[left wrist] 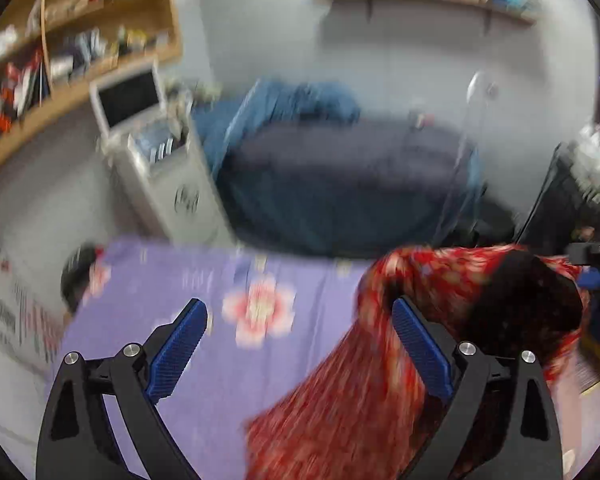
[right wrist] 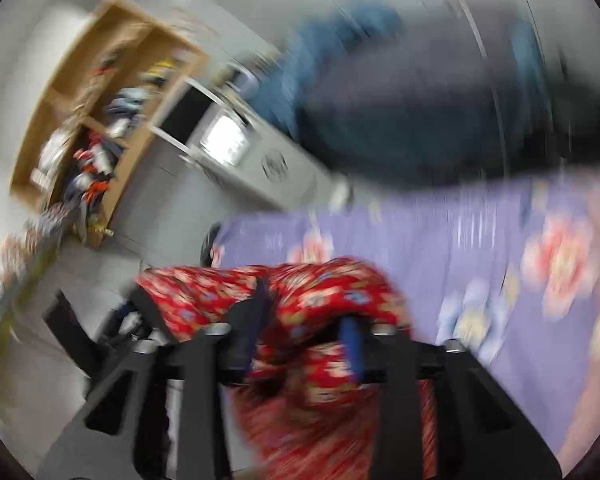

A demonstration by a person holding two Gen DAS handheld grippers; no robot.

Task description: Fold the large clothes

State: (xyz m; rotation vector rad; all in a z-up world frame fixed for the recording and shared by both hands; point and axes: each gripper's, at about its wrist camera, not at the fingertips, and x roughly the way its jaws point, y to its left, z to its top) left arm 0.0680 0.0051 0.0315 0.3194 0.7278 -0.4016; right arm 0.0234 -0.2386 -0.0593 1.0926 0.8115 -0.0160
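Meanwhile, gripped a bunched fold of the red floral garment (right wrist: 320, 292) with the right gripper (right wrist: 300, 340), draped down over the purple flowered sheet (left wrist: 220, 272), while held the left gripper (left wrist: 300, 344) spread wide, grasping nothing.

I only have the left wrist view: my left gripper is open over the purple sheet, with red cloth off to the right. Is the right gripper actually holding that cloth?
Observer: Yes. In the right wrist view the right gripper is shut on the red floral garment, with fabric bunched between its fingers.
Operator: Does the cloth hang free below it?
Observer: It trails down under the right gripper toward the camera; the frame is too blurred to show where it ends.
Operator: What lies beyond that gripper?
Observer: The purple floral sheet stretches ahead and to its right, with a large pink flower print near the right edge.
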